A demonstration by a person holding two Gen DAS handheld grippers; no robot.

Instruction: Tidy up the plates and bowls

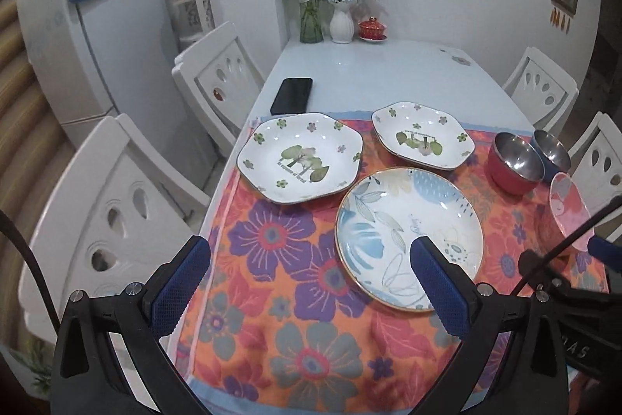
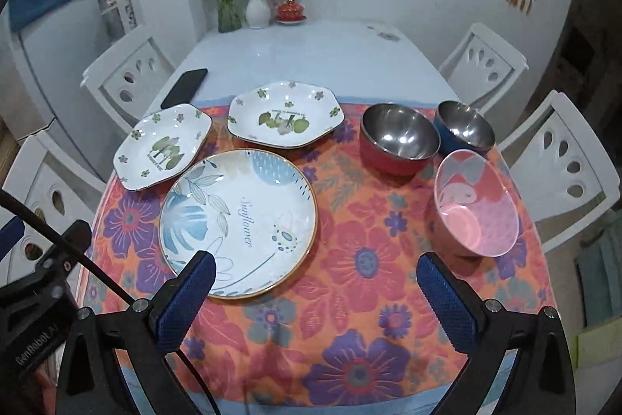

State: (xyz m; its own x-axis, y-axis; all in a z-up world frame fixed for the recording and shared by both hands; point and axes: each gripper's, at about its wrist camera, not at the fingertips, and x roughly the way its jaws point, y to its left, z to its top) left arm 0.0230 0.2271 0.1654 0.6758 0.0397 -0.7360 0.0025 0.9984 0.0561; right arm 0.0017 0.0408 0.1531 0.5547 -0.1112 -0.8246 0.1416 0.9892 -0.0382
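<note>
Above the near edge of the orange floral tablecloth (image 2: 350, 259), left gripper (image 1: 311, 271) and right gripper (image 2: 317, 286): jaws spread, empty. Beyond them, one round blue-leaf plate (image 2: 239, 220), then two white hexagonal plates with green motifs (image 2: 163, 146) (image 2: 285, 119). Right of these, pink bowl (image 2: 478, 205), red steel-lined bowl (image 2: 398, 139), blue steel-lined bowl (image 2: 464, 127), clustered.

Plates (image 2: 238, 220) left of bowls (image 2: 400, 139)
</note>
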